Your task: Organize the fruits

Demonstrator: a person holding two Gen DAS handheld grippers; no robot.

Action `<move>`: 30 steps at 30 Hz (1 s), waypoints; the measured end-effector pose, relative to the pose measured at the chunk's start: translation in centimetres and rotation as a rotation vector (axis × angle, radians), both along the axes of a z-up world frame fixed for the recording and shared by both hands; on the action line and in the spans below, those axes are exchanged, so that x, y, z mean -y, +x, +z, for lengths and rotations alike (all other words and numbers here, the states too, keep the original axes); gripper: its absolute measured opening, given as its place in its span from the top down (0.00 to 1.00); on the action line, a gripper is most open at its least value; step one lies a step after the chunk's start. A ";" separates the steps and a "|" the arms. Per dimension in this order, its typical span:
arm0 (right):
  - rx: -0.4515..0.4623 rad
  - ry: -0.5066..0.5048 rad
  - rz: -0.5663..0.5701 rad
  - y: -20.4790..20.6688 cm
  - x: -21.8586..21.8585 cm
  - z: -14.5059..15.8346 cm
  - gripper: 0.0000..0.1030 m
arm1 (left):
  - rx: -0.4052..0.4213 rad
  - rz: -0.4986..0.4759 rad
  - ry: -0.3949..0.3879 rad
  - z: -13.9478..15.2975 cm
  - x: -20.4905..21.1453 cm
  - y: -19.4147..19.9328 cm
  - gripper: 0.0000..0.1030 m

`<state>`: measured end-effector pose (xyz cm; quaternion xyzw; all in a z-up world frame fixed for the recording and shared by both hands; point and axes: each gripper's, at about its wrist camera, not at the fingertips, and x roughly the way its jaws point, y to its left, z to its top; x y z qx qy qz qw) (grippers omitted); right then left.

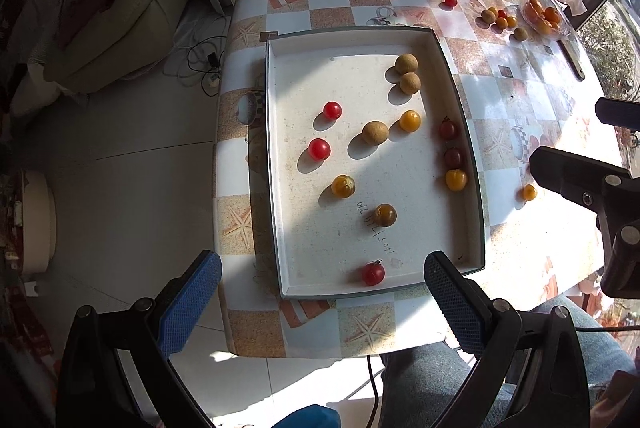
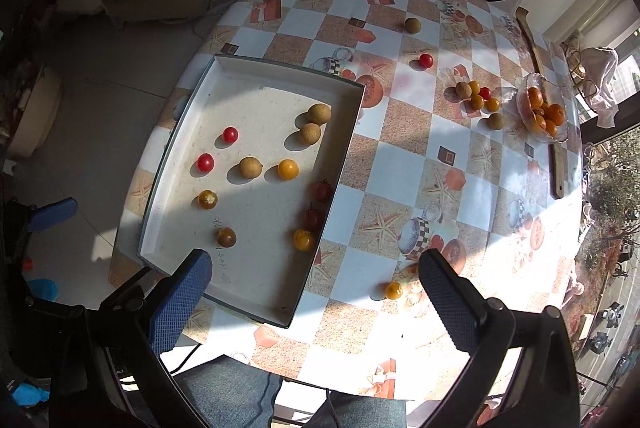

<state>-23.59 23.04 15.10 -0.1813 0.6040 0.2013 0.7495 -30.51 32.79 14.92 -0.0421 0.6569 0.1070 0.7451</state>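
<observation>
In the right wrist view, the lower left blue finger (image 2: 180,304) hides the white tray's (image 2: 256,74) near corner. The glass bowl (image 2: 536,84) at right holds orange fruits too small to identify. Handwriting on the tray floor is illegible. In the left wrist view, the other gripper (image 1: 592,188) is cut off at the right edge.

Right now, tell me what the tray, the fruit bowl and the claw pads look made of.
Tray: likely cardboard, a box lid; matte white, speckled, handwriting on its floor, thin folded walls.
Fruit bowl: clear glass or plastic; see-through, glinting rim, the orange fruit showing through it.
Claw pads: probably rubber or soft plastic; blue, matte, fine grid texture.
</observation>
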 end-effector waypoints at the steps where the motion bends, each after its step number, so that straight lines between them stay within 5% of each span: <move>1: 0.003 -0.002 0.003 0.0 -0.1 0.1 0.00 | 0.003 0.005 0.004 0.1 -0.1 0.0 0.01; 30: 0.022 -0.004 0.009 0.2 -0.7 0.5 0.00 | 0.026 -0.049 0.028 1.0 0.9 0.6 0.01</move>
